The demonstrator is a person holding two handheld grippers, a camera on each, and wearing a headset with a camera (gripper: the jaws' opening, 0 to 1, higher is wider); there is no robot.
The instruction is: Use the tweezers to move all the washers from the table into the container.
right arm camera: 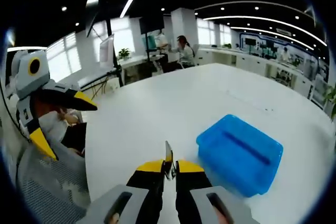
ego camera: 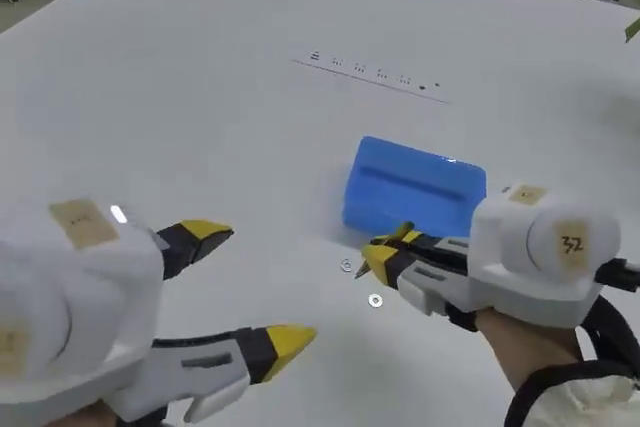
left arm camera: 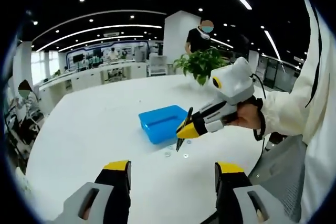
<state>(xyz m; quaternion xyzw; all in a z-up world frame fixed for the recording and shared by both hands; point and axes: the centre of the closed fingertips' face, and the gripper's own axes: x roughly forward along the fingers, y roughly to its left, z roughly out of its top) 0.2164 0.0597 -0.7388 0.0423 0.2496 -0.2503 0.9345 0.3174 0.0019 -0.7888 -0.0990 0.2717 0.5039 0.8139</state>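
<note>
Head view has your right gripper (ego camera: pixel 378 259) pressed together on the tweezers (right arm camera: pixel 168 155), tips down just beside two washers (ego camera: pixel 375 300). They lie on the white worktop (ego camera: pixel 200 97), well in from its edges, close to the blue container (ego camera: pixel 415 187). Your left gripper (ego camera: pixel 262 285) hangs nearby, jaws spread wide.

The white table (ego camera: pixel 200 97) bears a blue rectangular container (ego camera: pixel 415 187), which lies just beyond the closed jaws of the right gripper (ego camera: pixel 378 252) and a little to their right in the right gripper view. Two small washers lie flat on the bare top. The first washer (ego camera: pixel 346 266) is just beside those jaw tips and the second washer (ego camera: pixel 375 300) just under them, nearer the person. Both lie ahead of the spread jaws of the left gripper (ego camera: pixel 270 283). Well beyond the container, a thin line with small printed marks (ego camera: pixel 370 75) crosses the top.
</note>
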